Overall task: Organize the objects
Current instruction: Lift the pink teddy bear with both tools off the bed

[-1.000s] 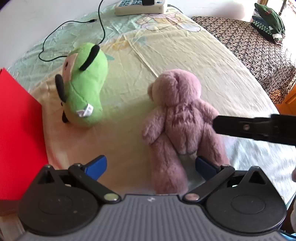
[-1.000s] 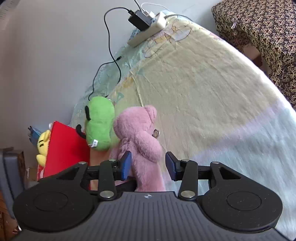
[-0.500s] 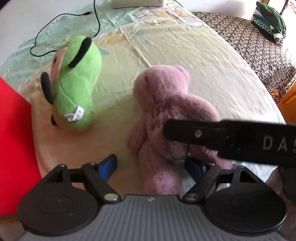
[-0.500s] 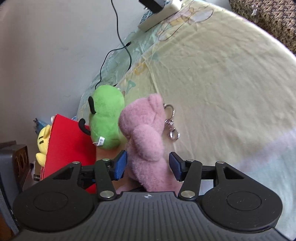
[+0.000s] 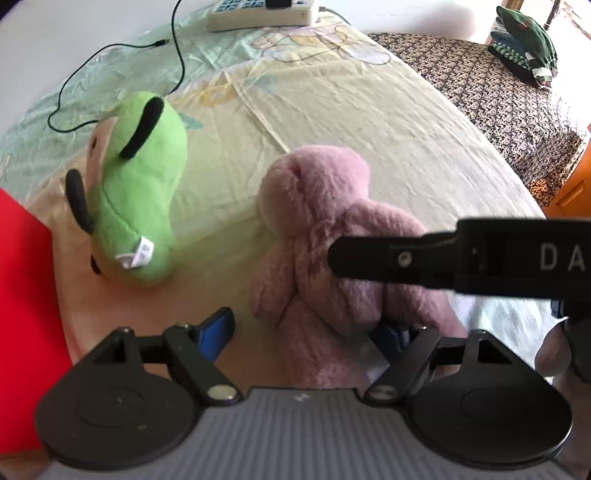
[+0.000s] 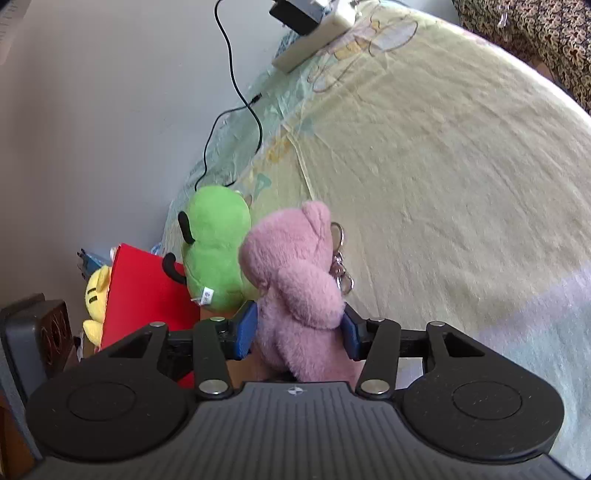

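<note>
A pink teddy bear (image 5: pixel 321 206) (image 6: pixel 291 266) is held upright above the yellow bedsheet (image 5: pixel 369 122), with a metal keyring (image 6: pixel 341 266) hanging beside its head. My right gripper (image 6: pixel 299 332) is shut on the bear's body, both blue pads pressed into the fur; in the left wrist view one of its black fingers (image 5: pixel 388 258) crosses the bear's back. My left gripper (image 5: pixel 306 332) is open, and the bear's lower body hangs between its fingers. A green plush toy (image 5: pixel 136 192) (image 6: pixel 216 247) lies to the bear's left.
A red box (image 5: pixel 22 295) (image 6: pixel 147 288) stands at the bed's left edge with a yellow plush (image 6: pixel 96 295) behind it. A power strip (image 5: pixel 262 14) and a black cable (image 5: pixel 177 55) lie at the far end. A patterned couch (image 5: pixel 498 92) is on the right.
The bear went from lying face down on the sheet to upright and raised in my right gripper. The right gripper's finger slid left across the bear's back. My left gripper stayed open.
</note>
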Motion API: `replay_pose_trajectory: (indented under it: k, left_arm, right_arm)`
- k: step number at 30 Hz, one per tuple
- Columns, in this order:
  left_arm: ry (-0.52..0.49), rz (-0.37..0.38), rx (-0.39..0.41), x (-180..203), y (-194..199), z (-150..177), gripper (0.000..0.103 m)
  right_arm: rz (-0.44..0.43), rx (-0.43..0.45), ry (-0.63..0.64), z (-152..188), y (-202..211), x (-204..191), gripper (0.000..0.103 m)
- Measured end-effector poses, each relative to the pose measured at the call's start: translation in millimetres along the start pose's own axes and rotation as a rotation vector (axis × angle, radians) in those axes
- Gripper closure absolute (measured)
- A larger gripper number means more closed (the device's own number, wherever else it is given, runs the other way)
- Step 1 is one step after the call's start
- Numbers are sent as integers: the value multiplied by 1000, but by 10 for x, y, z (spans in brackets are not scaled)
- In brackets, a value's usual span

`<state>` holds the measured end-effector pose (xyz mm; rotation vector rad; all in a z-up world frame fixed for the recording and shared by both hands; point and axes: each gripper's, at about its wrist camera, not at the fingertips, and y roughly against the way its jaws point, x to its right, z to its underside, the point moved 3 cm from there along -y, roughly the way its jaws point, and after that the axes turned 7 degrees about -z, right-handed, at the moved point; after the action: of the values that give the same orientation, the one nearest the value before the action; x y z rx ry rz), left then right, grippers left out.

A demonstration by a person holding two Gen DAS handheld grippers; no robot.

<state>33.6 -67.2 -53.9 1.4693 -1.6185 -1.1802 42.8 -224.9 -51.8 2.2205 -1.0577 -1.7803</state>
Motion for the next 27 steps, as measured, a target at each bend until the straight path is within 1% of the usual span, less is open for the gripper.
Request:
replay_pose_trajectory:
  k: [3, 6, 12, 16, 19, 22, 27]
  left_arm:
    - [-12, 2, 11, 54, 32, 4, 25]
    - [-9, 6, 16, 27, 13, -16, 25]
    - [-10, 9, 18, 18, 16, -21, 29]
    - [-19, 3, 25, 36, 23, -17, 29]
    - [-31, 13, 35, 64, 42, -16, 37]
    - [-42, -1, 39, 95, 49, -10, 39]
    - [-35, 13, 46, 89, 107, 9, 41]
  right_arm:
    - [0, 0, 12, -12, -1, -19, 53]
    - [8, -2, 41, -35, 11, -45, 60]
    - [26, -7, 72, -21, -14, -66, 61]
    - [33, -5, 76, -17, -23, -65, 61]
    - [44, 5, 91, -2, -10, -97, 62]
    - [54, 9, 116, 12, 8, -142, 63]
    - [59, 13, 132, 39, 64, -194, 65]
